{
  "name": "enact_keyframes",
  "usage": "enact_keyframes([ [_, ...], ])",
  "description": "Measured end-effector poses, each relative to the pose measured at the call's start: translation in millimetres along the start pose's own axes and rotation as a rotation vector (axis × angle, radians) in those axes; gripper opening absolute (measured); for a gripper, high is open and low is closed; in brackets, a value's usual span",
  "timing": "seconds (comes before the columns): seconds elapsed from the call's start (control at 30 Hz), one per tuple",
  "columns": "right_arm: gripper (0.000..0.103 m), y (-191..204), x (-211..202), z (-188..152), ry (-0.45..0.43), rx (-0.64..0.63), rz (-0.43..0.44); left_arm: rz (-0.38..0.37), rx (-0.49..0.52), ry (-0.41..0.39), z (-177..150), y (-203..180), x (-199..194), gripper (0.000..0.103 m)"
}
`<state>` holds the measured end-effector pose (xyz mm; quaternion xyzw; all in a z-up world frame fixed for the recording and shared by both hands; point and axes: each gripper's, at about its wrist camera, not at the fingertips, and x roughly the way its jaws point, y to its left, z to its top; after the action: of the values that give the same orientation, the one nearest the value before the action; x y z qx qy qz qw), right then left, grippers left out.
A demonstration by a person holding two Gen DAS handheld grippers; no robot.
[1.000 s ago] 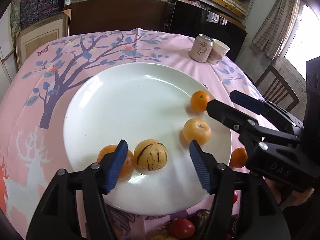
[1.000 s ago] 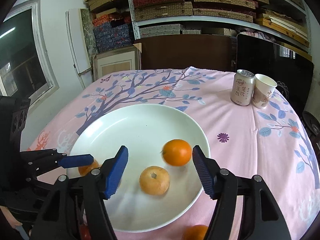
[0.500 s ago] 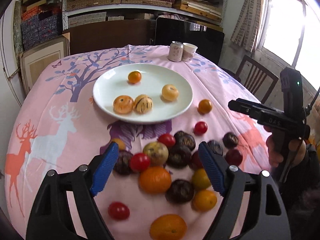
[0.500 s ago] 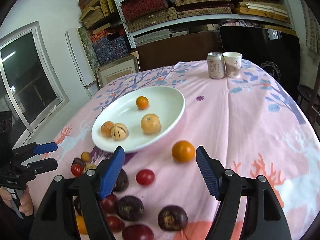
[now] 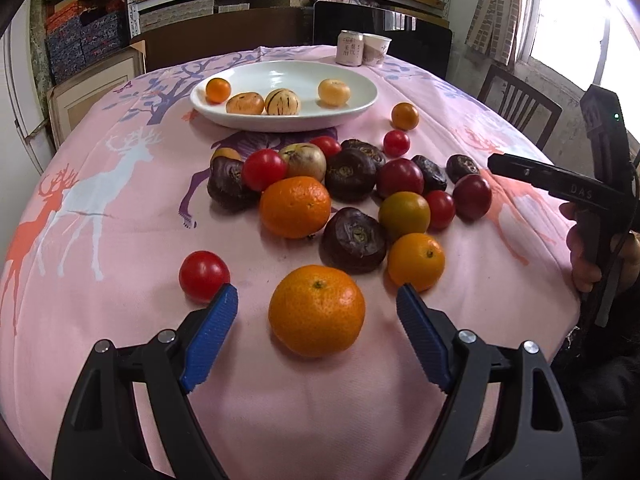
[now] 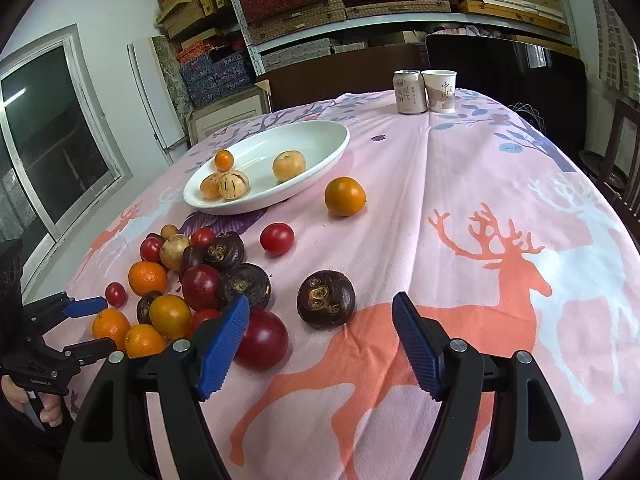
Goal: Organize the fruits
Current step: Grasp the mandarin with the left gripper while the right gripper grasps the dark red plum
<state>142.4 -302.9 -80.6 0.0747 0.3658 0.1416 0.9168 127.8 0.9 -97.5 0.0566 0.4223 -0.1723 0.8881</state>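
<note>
A white plate point(image 5: 360, 104) at the far side of the table holds several yellow and orange fruits; it also shows in the right wrist view point(image 6: 320, 160). A heap of oranges, red tomatoes and dark purple fruits lies on the pink cloth in front of it. My left gripper point(image 5: 316, 310) is open and empty, with a large orange point(image 5: 317, 310) lying between its fingers on the cloth. My right gripper point(image 6: 320, 320) is open and empty, just behind a dark purple fruit point(image 6: 326, 298), with a red fruit point(image 6: 262, 338) by its left finger.
A drink can point(image 6: 410, 92) and a paper cup point(image 6: 440, 90) stand at the table's far edge. A lone orange point(image 6: 345, 196) and a tomato point(image 6: 277, 239) lie right of the plate. A wooden chair point(image 5: 520, 100) stands at the right. Shelves fill the back wall.
Both grippers have pulled back from over the plate to the near side of the table, low over the loose fruit. Both have stayed open and empty.
</note>
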Motion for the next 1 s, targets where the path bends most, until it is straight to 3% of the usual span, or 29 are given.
enact_keyframes([
  [0.1, 0.075, 0.2, -1.9, -0.8, -0.007, -0.005, 0.0, 0.036, 0.018, -0.001, -4.6, -3.3, 5.0, 0.075],
  [0.13, 0.075, -0.2, -2.3, -1.0, -0.008, -0.004, 0.004, 0.053, 0.03, 0.012, -5.8, -4.8, 10.0, 0.059],
  [0.2, 0.075, -1.6, -2.4, -0.7, -0.008, 0.003, 0.01, 0.049, 0.03, 0.004, -7.1, -6.0, 12.9, 0.046],
  [0.43, 0.075, 2.8, -2.2, -2.7, 0.0, -0.025, 0.019, 0.006, -0.02, -0.015, -8.5, -4.7, 9.6, 0.046],
  [0.73, 0.074, 35.7, -3.3, -12.7, 0.017, -0.209, 0.039, -0.018, -0.016, -0.048, -2.9, -10.5, -1.7, 0.046],
  [0.9, 0.06, 48.2, 8.5, -14.8, 0.082, -0.254, 0.029, -0.023, -0.021, -0.035, -3.9, -10.6, 2.0, 0.046],
  [1.0, 0.057, 48.7, 15.9, -13.0, 0.126, -0.238, 0.045, -0.024, -0.022, -0.029, -3.6, -10.0, 4.2, 0.046],
])
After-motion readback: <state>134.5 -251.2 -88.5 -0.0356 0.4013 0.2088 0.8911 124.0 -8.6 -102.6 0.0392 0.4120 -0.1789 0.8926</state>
